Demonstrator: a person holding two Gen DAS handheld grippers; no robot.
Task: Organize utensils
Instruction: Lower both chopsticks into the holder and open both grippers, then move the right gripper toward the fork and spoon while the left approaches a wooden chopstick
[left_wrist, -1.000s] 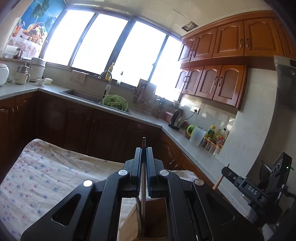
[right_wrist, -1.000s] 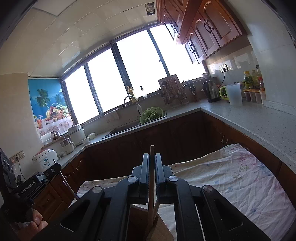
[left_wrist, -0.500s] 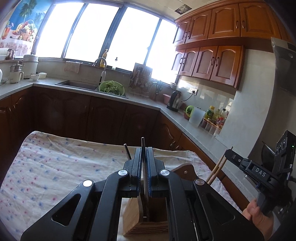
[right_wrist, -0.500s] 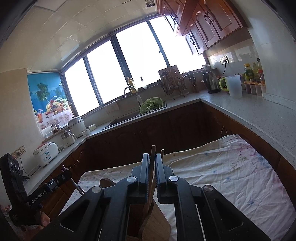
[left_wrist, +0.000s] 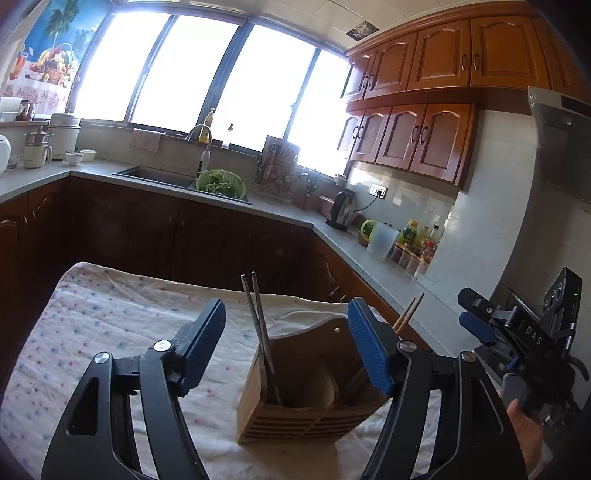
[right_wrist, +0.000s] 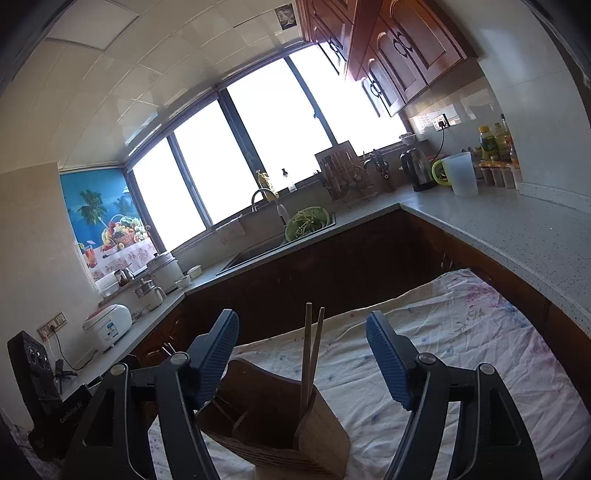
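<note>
A wooden utensil holder (left_wrist: 314, 398) stands on the cloth-covered table (left_wrist: 110, 332). Two dark metal chopsticks (left_wrist: 258, 325) stand in its left compartment. Two wooden chopsticks (left_wrist: 408, 312) stick up from its right side, partly hidden by my finger. My left gripper (left_wrist: 286, 339) is open and empty just above the holder. In the right wrist view the holder (right_wrist: 280, 417) has the wooden chopsticks (right_wrist: 310, 354) upright in its near compartment. My right gripper (right_wrist: 301, 354) is open and empty, its jaws either side of those chopsticks without touching. The right gripper also shows in the left wrist view (left_wrist: 517, 343).
Dark wooden cabinets and a grey L-shaped counter (left_wrist: 280, 212) run behind the table, with a sink, a green colander (left_wrist: 220, 183), a kettle (left_wrist: 341, 210) and bottles. The left gripper's body (right_wrist: 48, 387) stands at the far left of the right wrist view.
Both grippers have opened and let go of their chopsticks, which now stand in the holder. Both cameras have tipped down towards the table.
</note>
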